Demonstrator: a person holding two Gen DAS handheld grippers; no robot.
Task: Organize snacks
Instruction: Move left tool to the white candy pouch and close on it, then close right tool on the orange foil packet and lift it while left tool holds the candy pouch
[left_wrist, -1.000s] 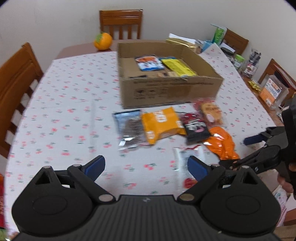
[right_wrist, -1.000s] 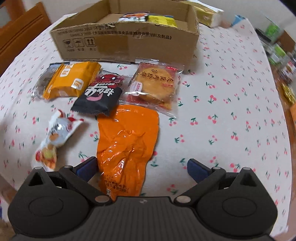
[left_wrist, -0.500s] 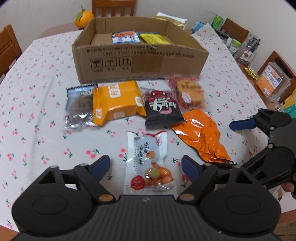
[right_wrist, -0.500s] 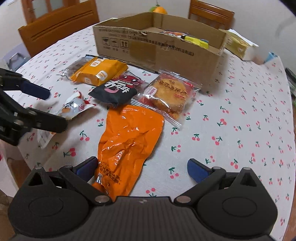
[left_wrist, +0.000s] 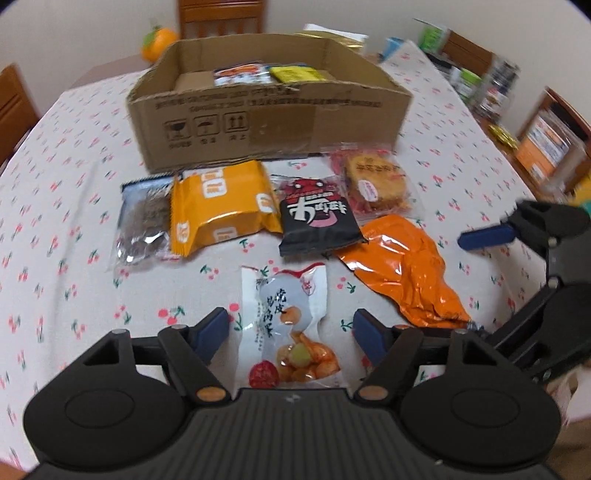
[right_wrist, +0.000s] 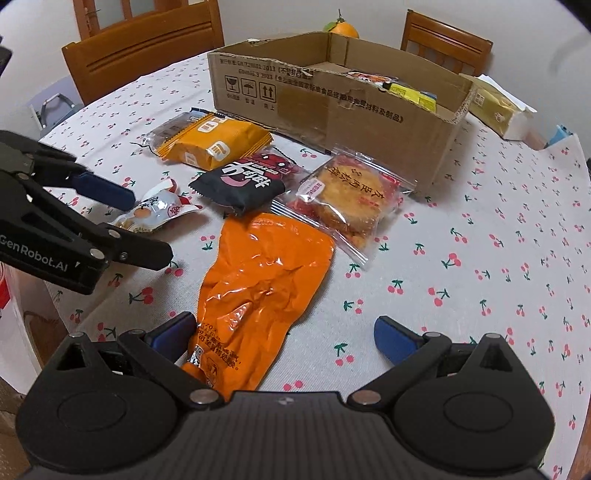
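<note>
A: Since a second ago the left gripper (left_wrist: 291, 330) has swung in from the bare cloth and now sits low over the white pack (left_wrist: 290, 325); the right gripper (right_wrist: 284, 338) has drawn back a little, with the orange pouch (right_wrist: 258, 288) still in front of it.

B: Jaws?

A: Both wide, both empty. The white pack lies between the left jaws, its long axis pointing straight away toward the box (left_wrist: 269, 122). The orange pouch runs lengthwise from the right gripper's left finger toward the box, so it sits off to the left of the gap, not centred.

B: Which arm is nearer to what?

A: Left for the white pack, right for the pouch. I'd judge the left grasp is the readier one.

B: Count, starting from the grippers.

A: On the table (left_wrist: 74, 177), short of the box: one white pack, one orange pouch, then a row against the box wall: one black pack (left_wrist: 317, 221), one yellow pack (left_wrist: 221, 206), one clear pack (left_wrist: 142, 221) partly under the yellow one, one cake pack (left_wrist: 373, 181). Six loose. Inside the box, two packs show. Behind the box, one orange fruit (left_wrist: 159, 38).
</note>
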